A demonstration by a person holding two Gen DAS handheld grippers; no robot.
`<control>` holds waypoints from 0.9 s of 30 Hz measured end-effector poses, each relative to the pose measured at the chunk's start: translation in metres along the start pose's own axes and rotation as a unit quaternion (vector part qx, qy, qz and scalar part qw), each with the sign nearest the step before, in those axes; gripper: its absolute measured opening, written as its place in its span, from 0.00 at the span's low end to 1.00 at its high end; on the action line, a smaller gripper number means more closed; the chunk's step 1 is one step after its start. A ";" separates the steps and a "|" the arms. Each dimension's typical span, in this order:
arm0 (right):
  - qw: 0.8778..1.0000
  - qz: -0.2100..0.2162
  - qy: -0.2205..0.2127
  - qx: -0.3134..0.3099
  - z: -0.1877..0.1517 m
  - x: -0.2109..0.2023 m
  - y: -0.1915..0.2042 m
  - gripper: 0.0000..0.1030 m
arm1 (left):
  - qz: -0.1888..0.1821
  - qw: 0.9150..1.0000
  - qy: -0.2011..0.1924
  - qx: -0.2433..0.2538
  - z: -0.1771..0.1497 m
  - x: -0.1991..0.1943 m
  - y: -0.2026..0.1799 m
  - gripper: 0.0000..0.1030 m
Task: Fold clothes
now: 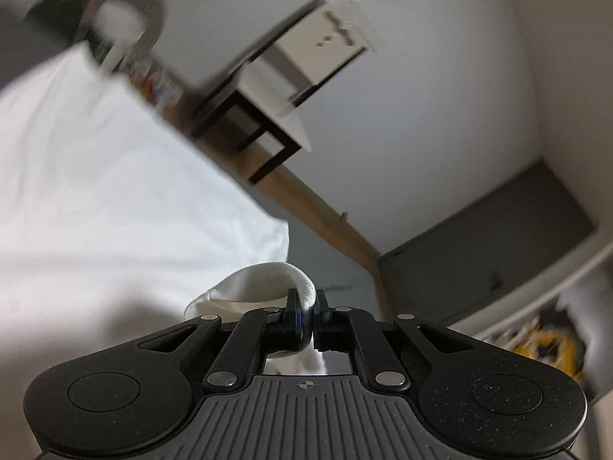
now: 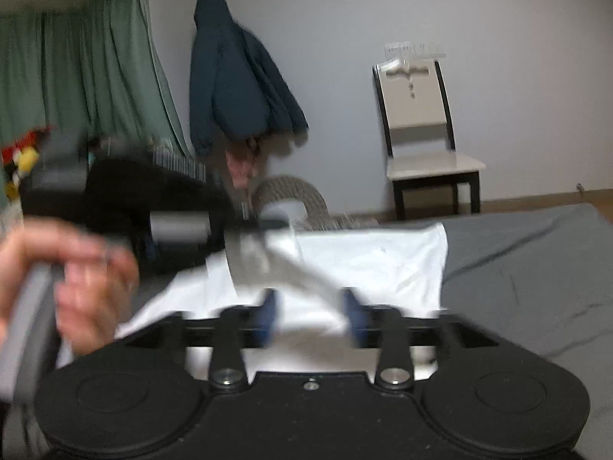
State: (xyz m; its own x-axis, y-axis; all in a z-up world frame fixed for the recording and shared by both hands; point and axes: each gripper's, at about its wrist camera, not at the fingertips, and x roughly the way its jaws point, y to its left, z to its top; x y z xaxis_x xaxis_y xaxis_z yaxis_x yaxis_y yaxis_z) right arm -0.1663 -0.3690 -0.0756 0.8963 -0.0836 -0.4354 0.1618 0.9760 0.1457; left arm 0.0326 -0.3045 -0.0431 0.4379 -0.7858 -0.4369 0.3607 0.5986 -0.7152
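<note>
**White shirt on the bed, left side pinched, right side loose**

Your bed (image 2: 536,268), under a grey sheet, fills the lower right of the right wrist view, and the white shirt (image 2: 367,264) lies spread across it, reaching back toward the far edge. In the left wrist view the same shirt (image 1: 95,199) covers most of the left half of the frame, tilted with the camera, and the picture is blurred.

Behind the bed stands the wall (image 2: 383,19), with a green curtain (image 2: 69,76) to the left and a dark jacket (image 2: 237,76) hanging beside it. A chair (image 2: 421,134) with a pale seat and dark legs stands against the wall to the right; the left wrist camera shows that chair (image 1: 276,88) at a steep slant.

Your left hand (image 2: 80,280) is at the left edge of the right wrist view, wrapped round a grey handle, heavily blurred.

Your left gripper (image 1: 306,310) has its fingers drawn together on a rolled fold of the shirt, the cloth bulging up just above the tips.

Your right gripper (image 2: 312,314) has its blue pads (image 2: 270,318) held apart, over the near part of the shirt, with nothing clamped between them; whether they touch the cloth cannot be told through the blur.
</note>
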 end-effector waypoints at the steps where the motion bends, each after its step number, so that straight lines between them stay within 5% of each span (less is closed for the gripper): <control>1: 1.000 -0.006 0.015 -0.019 -0.004 0.003 0.006 0.62 | 0.009 1.000 -0.004 0.026 0.011 -0.001 -0.004 0.05; 5: 0.992 -0.030 0.077 -0.093 -0.020 0.013 0.030 0.62 | 0.049 0.991 -0.013 0.128 0.056 0.000 -0.013 0.05; 10: 0.969 -0.060 0.152 -0.184 -0.041 0.027 0.061 0.57 | 0.084 0.975 -0.011 0.207 0.124 -0.026 -0.005 0.05; 12: 0.955 -0.072 0.180 -0.224 -0.050 0.032 0.071 0.28 | 0.103 0.968 -0.012 0.230 0.139 -0.019 -0.004 0.05; 15: 0.945 -0.082 0.187 -0.254 -0.057 0.029 0.073 0.09 | 0.129 0.958 -0.026 0.255 0.164 -0.011 -0.004 0.05; 23: 0.953 -0.077 0.154 -0.248 -0.047 -0.007 0.065 0.06 | 0.199 0.931 -0.037 0.304 0.212 0.001 0.015 0.05; 27: 0.955 0.023 0.164 -0.245 -0.046 -0.021 0.063 0.04 | 0.232 0.924 0.005 0.303 0.209 0.013 0.052 0.05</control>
State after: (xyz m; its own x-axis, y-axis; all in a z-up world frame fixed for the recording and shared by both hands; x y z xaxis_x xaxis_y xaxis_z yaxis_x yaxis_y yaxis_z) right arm -0.1936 -0.2968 -0.0984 0.7071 -0.0495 -0.7054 -0.1587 0.9610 -0.2265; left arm 0.2288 -0.2509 0.0281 0.6541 -0.4227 -0.6273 0.5325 0.8463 -0.0150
